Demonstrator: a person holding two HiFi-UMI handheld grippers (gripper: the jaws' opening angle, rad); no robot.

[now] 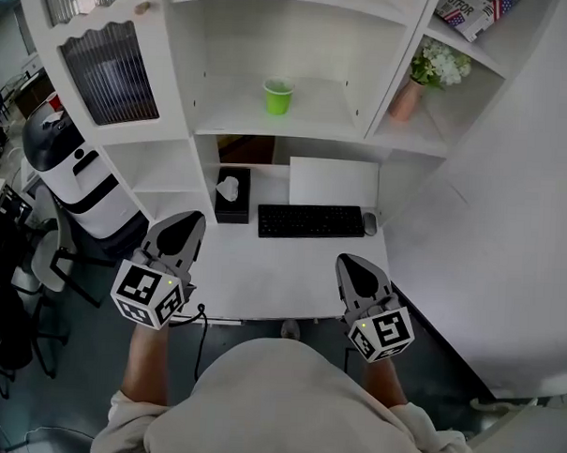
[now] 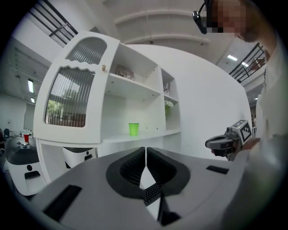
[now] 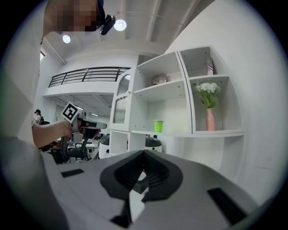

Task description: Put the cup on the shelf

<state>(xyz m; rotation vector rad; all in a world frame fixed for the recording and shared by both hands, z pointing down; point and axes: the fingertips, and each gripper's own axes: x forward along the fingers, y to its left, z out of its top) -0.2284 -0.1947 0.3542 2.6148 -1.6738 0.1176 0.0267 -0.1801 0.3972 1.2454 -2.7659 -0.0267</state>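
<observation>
cup (image 1: 278, 96) upright on shelf (image 1: 327, 121) | keyboard (image 1: 311, 221), tissue box (image 1: 232, 198) on desk (image 1: 263, 276)

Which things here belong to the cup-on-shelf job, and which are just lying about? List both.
Job: green cup, shelf, left gripper, right gripper.

Lying about: keyboard, mouse, tissue box, flower vase.
</observation>
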